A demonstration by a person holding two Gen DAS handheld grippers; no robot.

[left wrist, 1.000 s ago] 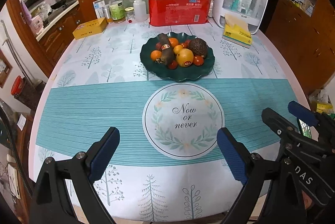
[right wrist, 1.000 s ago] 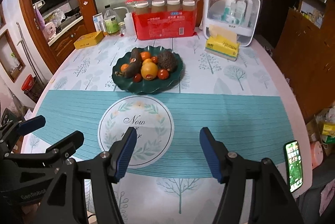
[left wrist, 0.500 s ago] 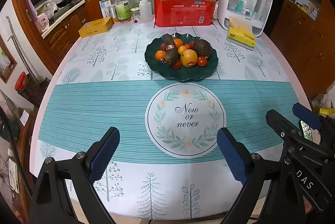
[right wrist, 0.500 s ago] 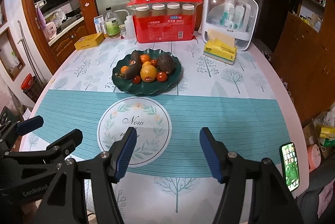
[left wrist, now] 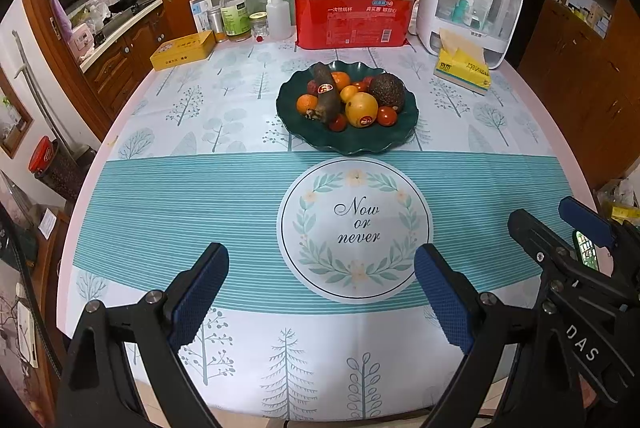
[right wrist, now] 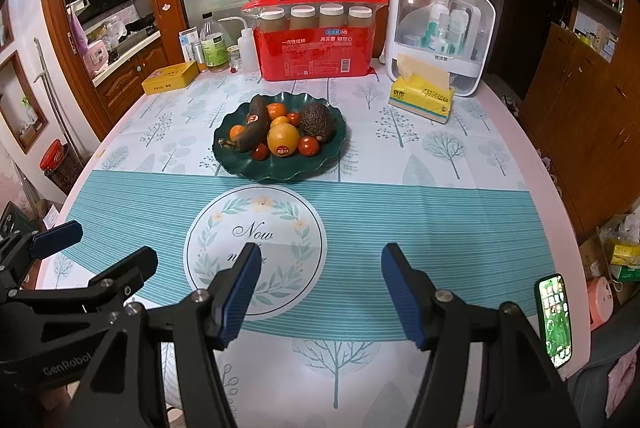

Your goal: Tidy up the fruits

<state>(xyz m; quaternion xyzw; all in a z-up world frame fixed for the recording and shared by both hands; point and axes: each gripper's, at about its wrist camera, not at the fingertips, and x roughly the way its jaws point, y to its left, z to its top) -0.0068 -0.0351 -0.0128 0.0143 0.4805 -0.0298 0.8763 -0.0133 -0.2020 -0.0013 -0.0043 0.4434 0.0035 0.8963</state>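
**Both grippers empty, fruit waiting on the plate**

My fingers stand wide apart on both sides with nothing between them: the left gripper (left wrist: 322, 292) and the right gripper (right wrist: 318, 294) both hang over the near edge of the table (right wrist: 516, 132), blue pads (right wrist: 240, 292) facing each other across bare cloth. From the left camera I see the right gripper at 3 o'clock, just beside mine, apart from it.

The plate (right wrist: 248, 170), dark green with a wavy rim, sits at 12 o'clock beyond the round "Now or never" print (left wrist: 354, 228). On it lie a dark banana (right wrist: 254, 124), an avocado (right wrist: 317, 122), a big orange (right wrist: 283, 140), smaller oranges and little red tomatoes, all touching in one heap.

Nothing stands between the grippers and the plate. Behind it, along the far edge: a red pack (right wrist: 316, 40) of cups at 12, bottles (right wrist: 214, 46) and a yellow tin (right wrist: 170, 78) toward 10, a tissue pack (right wrist: 424, 96) and a white storage box (right wrist: 440, 36) toward 2. A lit phone (right wrist: 554, 320) lies at the table edge at 4 o'clock, near my right finger.
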